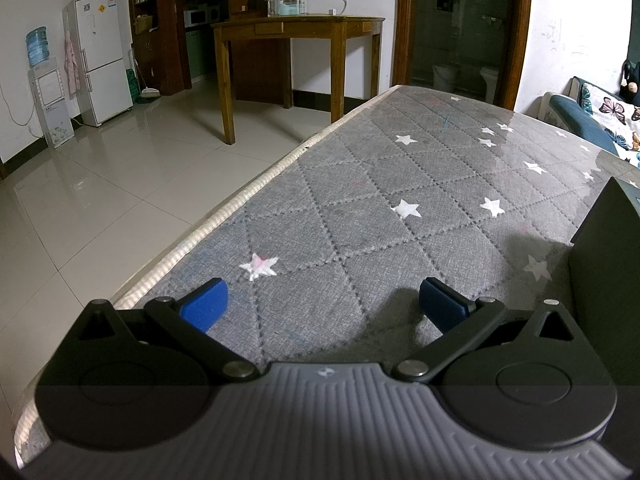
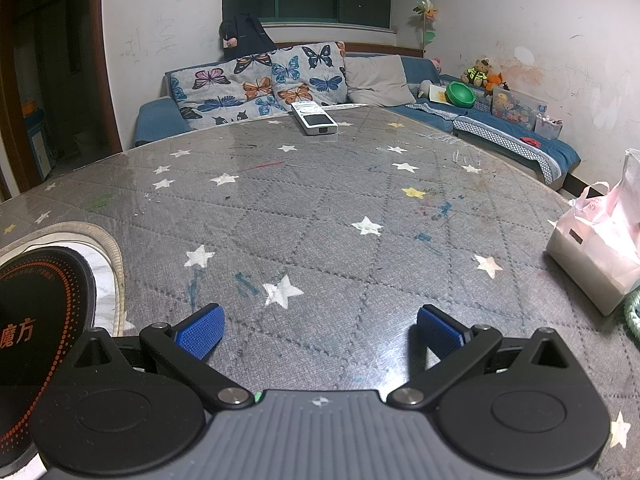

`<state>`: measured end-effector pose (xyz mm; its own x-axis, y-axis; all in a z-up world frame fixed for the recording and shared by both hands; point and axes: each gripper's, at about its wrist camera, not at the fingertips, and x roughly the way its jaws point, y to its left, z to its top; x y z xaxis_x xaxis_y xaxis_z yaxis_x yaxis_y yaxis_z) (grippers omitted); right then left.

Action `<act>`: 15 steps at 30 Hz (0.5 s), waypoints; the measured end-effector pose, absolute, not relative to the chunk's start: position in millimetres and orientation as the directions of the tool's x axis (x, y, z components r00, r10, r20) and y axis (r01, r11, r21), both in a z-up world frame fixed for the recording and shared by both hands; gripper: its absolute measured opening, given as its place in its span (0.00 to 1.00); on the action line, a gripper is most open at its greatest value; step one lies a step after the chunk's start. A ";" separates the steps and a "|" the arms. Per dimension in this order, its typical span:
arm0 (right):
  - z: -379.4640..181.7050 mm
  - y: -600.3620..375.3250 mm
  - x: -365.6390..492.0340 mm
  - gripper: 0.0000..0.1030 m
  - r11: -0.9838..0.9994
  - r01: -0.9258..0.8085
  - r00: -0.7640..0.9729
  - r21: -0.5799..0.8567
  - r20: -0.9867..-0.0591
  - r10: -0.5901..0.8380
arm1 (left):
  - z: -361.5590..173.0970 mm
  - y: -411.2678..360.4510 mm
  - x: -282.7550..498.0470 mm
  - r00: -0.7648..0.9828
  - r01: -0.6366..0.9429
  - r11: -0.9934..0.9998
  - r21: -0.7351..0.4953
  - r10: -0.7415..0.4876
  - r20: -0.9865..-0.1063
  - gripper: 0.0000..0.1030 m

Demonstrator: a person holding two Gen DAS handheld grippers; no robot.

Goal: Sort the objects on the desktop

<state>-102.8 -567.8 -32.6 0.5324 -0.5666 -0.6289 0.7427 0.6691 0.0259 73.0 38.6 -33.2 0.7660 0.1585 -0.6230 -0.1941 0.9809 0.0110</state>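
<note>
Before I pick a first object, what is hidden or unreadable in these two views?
- Dark box, left wrist view: cut off by the right edge.
- Black disc-shaped item, right wrist view: cut by the left edge and hidden behind the right hand-held gripper.
- Remote control: buttons too small to read.

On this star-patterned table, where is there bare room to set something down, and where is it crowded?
Widest free patch: mid-table, between the white remote control at the far edge and the right gripper. Tighter at the sides: black round appliance left, pink-and-white tissue pack right. Ahead of the left gripper it is bare, except a dark box.
</note>
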 end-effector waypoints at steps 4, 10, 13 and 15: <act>-32.4 -567.1 -102.8 1.00 0.669 0.743 0.532 0.026 -0.629 -0.567 | -33.2 38.1 73.2 0.766 -0.194 0.981 0.011 0.158 -0.623 1.00; -32.2 -566.0 -102.9 1.00 0.669 0.743 0.532 0.026 -0.629 -0.567 | -33.2 38.4 73.2 0.766 -0.194 0.981 0.011 0.159 -0.623 1.00; -32.8 -569.1 -102.7 1.00 0.669 0.743 0.532 0.026 -0.629 -0.567 | -33.2 38.5 73.3 0.766 -0.194 0.981 0.011 0.158 -0.623 1.00; -33.1 -570.7 -102.6 1.00 0.669 0.743 0.532 0.026 -0.629 -0.567 | -33.2 38.6 73.2 0.766 -0.194 0.981 0.011 0.158 -0.623 1.00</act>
<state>-102.6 -570.7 -33.1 0.5322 -0.5667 -0.6290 0.7428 0.6690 0.0258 73.2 38.6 -33.2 0.7660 0.1584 -0.6230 -0.1940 0.9809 0.0109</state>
